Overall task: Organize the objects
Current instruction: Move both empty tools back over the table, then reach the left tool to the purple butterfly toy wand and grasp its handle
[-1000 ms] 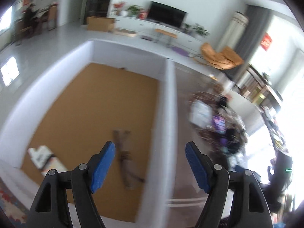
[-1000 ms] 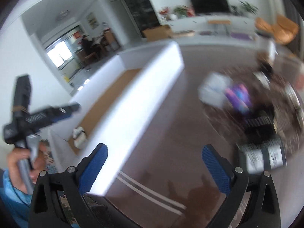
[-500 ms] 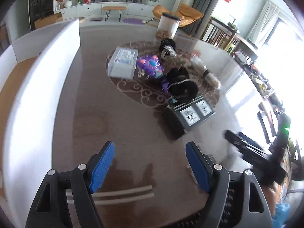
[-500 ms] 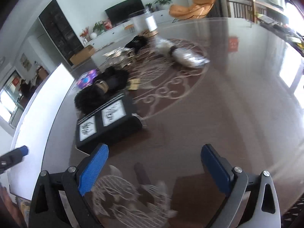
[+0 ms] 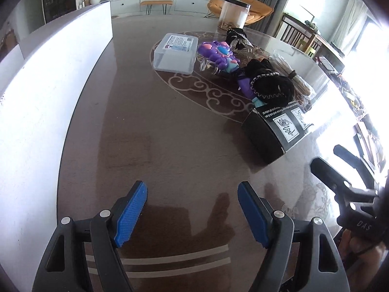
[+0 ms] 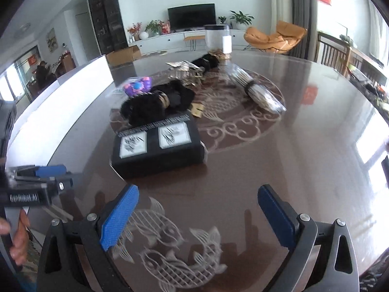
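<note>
A black box with two white labels (image 5: 274,131) (image 6: 155,143) lies on the dark glossy table (image 5: 158,133). Behind it sit a black fuzzy bundle (image 5: 269,85) (image 6: 155,102), a purple toy (image 5: 218,56) (image 6: 137,86) and a clear lidded plastic box (image 5: 175,53). My left gripper (image 5: 192,189) hovers over bare table, left of the black box, open with nothing between its blue pads. My right gripper (image 6: 198,192) is open too, just in front of the black box, over a fish pattern. Each gripper shows at the edge of the other's view.
A tall white bin wall (image 5: 48,85) (image 6: 60,102) runs along the table's left side. Farther back stand a clear jar (image 5: 234,12) (image 6: 217,37) and a plastic-wrapped bundle (image 6: 260,92). A hand (image 6: 19,238) holds the left tool.
The left view swung from the white bin's brown floor over to the table and sank closer to it. The right view turned from the bin wall toward the pile of objects.
</note>
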`<state>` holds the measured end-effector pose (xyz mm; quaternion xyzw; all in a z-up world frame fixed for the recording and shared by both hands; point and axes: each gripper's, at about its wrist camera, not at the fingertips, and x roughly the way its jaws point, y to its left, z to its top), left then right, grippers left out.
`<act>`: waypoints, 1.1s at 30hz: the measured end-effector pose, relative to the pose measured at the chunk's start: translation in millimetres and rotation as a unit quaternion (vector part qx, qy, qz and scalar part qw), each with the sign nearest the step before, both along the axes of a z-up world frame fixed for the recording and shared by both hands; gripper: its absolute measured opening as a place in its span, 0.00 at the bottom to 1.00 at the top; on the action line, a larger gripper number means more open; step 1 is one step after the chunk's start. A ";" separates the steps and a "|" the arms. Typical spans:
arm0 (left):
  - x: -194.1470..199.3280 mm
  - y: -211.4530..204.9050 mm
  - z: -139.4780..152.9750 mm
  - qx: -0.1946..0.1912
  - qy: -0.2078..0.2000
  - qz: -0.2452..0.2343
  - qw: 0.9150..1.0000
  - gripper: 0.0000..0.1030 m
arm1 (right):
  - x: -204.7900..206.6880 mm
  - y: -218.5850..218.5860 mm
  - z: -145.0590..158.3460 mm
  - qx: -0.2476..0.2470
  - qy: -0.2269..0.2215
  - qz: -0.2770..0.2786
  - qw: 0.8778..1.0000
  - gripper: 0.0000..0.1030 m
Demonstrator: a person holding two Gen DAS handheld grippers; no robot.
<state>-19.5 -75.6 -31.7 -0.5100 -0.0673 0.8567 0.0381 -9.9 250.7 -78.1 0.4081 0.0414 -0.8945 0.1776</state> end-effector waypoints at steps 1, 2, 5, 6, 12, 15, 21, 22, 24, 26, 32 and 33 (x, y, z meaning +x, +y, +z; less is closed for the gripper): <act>-0.3 0.6 -0.8 -0.004 0.000 -0.002 1.000 0.74 | -2.1 -8.5 0.9 0.002 -0.003 0.011 1.000 0.96; -2.6 0.5 -1.9 -0.007 -0.001 -0.004 1.000 0.74 | -3.8 -18.0 1.3 0.006 -0.005 0.021 1.000 0.96; -3.6 -3.1 -3.3 -0.019 -0.001 0.008 1.000 0.74 | -11.6 -45.1 -5.0 0.030 -0.010 0.046 0.998 0.96; -3.2 -5.9 -3.3 -0.017 0.002 0.009 1.000 0.74 | -16.4 -51.2 -9.0 0.046 -0.011 0.046 0.998 0.96; -3.7 -9.3 -4.3 -0.024 0.004 -0.001 1.000 0.76 | -41.7 -3.7 -24.3 0.053 -0.033 -0.051 0.997 0.98; -7.0 1.3 -7.3 -0.041 0.008 -0.009 0.999 0.89 | -41.9 37.8 -28.8 0.059 -0.047 -0.100 0.992 0.98; -22.0 24.6 -14.1 -0.077 0.023 -0.015 0.997 1.00 | -16.2 82.2 -31.7 0.052 -0.044 -0.135 0.989 1.00; -25.8 27.1 -14.2 -0.077 0.025 -0.013 0.997 1.00 | -12.1 83.6 -31.3 0.051 -0.040 -0.136 0.989 1.00; -35.3 30.5 -14.6 -0.077 0.026 -0.015 0.997 1.00 | -9.8 86.2 -32.6 0.049 -0.033 -0.139 0.989 1.00; -41.0 33.4 -15.3 -0.077 0.033 -0.023 0.996 1.00 | -11.7 87.2 -33.1 0.048 -0.031 -0.145 0.988 1.00; -47.0 33.4 -13.7 -0.076 0.034 -0.028 0.996 1.00 | -23.9 78.5 -29.8 0.051 -0.048 -0.173 0.982 1.00; -46.6 32.7 -13.6 -0.076 0.037 -0.026 0.996 1.00 | -24.9 76.0 -29.5 0.051 -0.053 -0.166 0.983 1.00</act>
